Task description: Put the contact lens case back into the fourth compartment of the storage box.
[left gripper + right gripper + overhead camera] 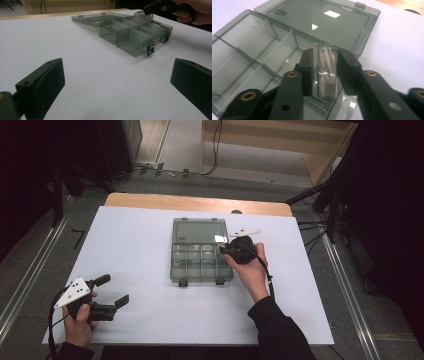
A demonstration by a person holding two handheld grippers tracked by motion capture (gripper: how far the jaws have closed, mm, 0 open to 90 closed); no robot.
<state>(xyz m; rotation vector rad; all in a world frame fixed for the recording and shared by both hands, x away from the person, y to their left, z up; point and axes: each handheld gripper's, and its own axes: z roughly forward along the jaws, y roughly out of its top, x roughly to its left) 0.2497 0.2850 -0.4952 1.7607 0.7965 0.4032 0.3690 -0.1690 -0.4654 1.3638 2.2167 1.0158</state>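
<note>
- You are holding the left gripper (107, 295) near the front left corner of the bench (135, 250), jaws spread wide with nothing between them, well apart from the work.
- Farther out, the right gripper (325, 72) is pinching a small clear plastic container (326, 72) upright between its pads, over the right-hand side of the grey organizer box (200, 260) lying in the middle of the bench.
- The box is lying open, its lid (322, 27) folded flat beyond the compartments; the container is hovering at the near right compartment, by the front latch edge.
- The container is looking slick and thin-walled, so it could be slipping or twisting in the pads if you are loosening too early above the divider.
- It could be catching on a compartment wall and tipping if you are lowering it off-centre.
- Nothing is steadying the box, so a push from the right gripper could be sliding it across the bench.
- The container's base is sitting behind the pads, so I cannot tell whether it is touching the box floor; its contents are too blurred to name.
</note>
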